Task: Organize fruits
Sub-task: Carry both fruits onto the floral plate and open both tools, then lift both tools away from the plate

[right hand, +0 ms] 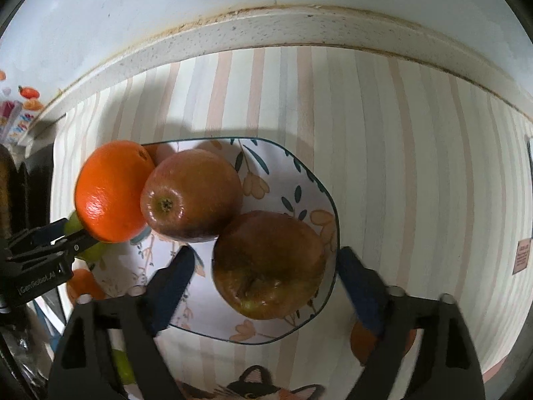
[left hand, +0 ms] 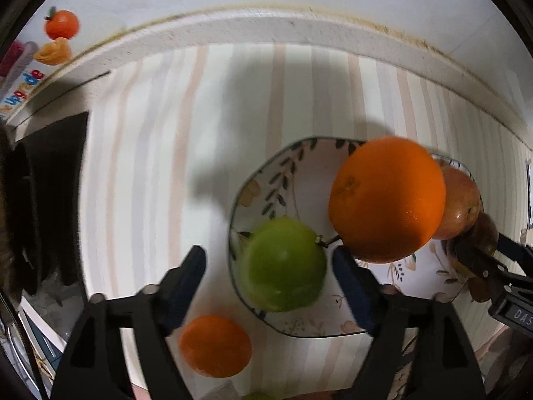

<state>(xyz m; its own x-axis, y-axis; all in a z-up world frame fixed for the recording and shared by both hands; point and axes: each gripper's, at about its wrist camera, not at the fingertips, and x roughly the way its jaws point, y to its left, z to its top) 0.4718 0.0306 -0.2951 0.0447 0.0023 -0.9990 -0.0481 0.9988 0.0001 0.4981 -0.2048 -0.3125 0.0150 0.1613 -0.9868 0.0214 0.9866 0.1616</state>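
Observation:
A floral plate [left hand: 283, 173] [right hand: 286, 160] sits on the striped cloth. It holds a large orange [left hand: 386, 200] [right hand: 113, 193], a red apple [left hand: 459, 206] [right hand: 193, 196] and a darker brown-red apple [right hand: 269, 263]. A green apple [left hand: 283, 266] lies at the plate's left rim between the open fingers of my left gripper [left hand: 269, 286], not touched. My right gripper [right hand: 266, 286] is open with its fingers on either side of the dark apple, not closed on it. The left gripper also shows at the left of the right wrist view.
A small orange [left hand: 216, 346] lies on the cloth near the plate. Another orange [right hand: 366, 340] sits behind my right finger. A raised white ledge [left hand: 266, 30] and wall bound the far side. A dark object [left hand: 50, 183] stands at the left. A cat picture [right hand: 253, 386] marks the cloth's near edge.

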